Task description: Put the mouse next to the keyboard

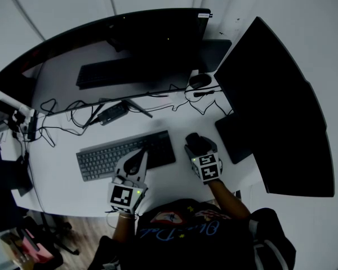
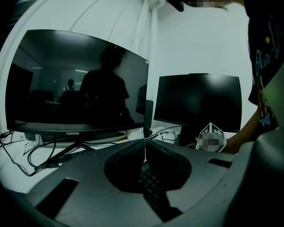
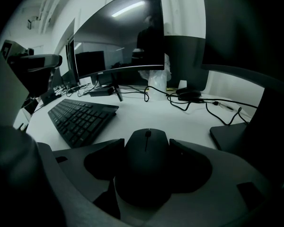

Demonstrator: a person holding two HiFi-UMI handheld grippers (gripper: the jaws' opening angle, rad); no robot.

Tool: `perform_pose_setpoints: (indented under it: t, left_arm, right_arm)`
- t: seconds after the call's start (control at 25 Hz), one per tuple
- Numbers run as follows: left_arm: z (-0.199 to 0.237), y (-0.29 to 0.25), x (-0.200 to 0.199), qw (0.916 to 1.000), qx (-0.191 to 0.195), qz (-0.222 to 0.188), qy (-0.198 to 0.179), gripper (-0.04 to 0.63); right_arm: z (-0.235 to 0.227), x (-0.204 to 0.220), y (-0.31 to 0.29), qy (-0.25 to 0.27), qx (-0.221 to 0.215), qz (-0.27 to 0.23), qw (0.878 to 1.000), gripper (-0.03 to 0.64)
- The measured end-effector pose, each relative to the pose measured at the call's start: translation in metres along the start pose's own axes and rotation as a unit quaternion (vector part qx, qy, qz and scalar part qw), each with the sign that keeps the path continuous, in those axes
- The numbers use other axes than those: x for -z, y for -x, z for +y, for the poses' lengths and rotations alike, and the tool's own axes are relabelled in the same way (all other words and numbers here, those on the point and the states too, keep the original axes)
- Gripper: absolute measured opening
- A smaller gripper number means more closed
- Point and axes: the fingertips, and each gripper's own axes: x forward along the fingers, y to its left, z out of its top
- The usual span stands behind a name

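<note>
The right gripper (image 3: 146, 148) grips the mouse (image 3: 146, 162) with its 2 jaws, just right of the keyboard (image 1: 124, 153). The left gripper (image 2: 144, 143) is closed and empty. The placing step seems in hand; next, probably set the mouse down and release it.

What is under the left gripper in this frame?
The keyboard: the left gripper, jaws shut and empty, is over its right part, and keys show beneath them in its own view. The keys directly below are covered; whether it touches them cannot be told.
</note>
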Motion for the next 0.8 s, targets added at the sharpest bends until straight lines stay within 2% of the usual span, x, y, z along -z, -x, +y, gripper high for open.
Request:
perform_pose_setpoints:
  t: [0.56, 0.8]
  left_arm:
    - [0.0007, 0.0024, -0.0007, 1.0, 0.0, -0.004, -0.001, 0.003]
    - [0.0, 0.0048, -0.0017, 1.0, -0.001, -0.005, -0.003, 0.003]
  right_arm:
    - [0.0009, 0.0009, -0.0023, -0.002, -0.002, 0.006, 1.0, 0.269]
    - [0.0027, -0.0032, 0.0015, 0.015, -0.004, 0.004, 1.0, 0.27]
